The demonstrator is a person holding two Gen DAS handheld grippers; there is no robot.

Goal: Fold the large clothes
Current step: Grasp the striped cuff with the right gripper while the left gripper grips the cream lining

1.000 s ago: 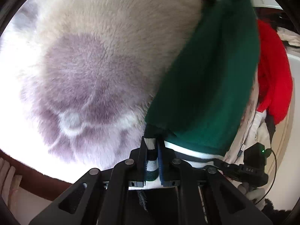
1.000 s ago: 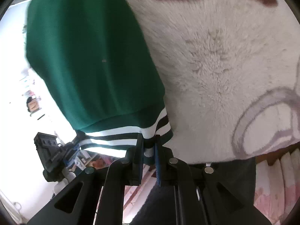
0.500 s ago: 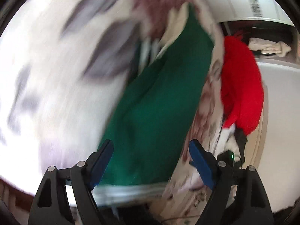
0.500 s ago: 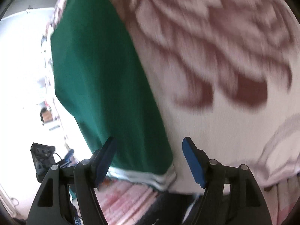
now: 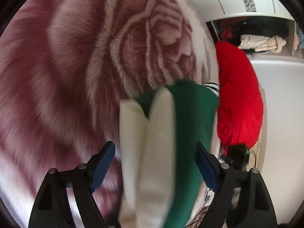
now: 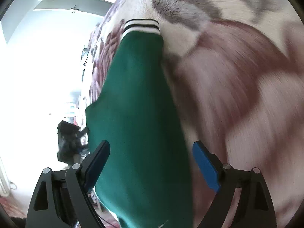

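Observation:
A green jacket (image 5: 190,114) with cream sleeves (image 5: 148,142) lies on a fluffy pink rose-pattern blanket (image 5: 76,57). My left gripper (image 5: 154,166) is open above it. The sleeves and green cloth show between its blue pads (image 5: 103,163), which do not press on them. In the right wrist view the green jacket (image 6: 138,104) stretches away to its black-and-white striped band (image 6: 141,25). My right gripper (image 6: 152,165) hangs over the near end with its jaws opening. The cloth lies between the pads (image 6: 206,167), untouched.
A red garment (image 5: 239,98) lies heaped just right of the jacket, in front of a white wardrobe with an open shelf of clothes (image 5: 262,41). A black device (image 6: 68,142) stands off the blanket's left side. The blanket (image 6: 237,76) spreads wide to the right.
Both grippers were shut on the jacket's striped hem. They have let go, opened wide and swept fast across the blanket, so the jacket now lies flat between their fingers.

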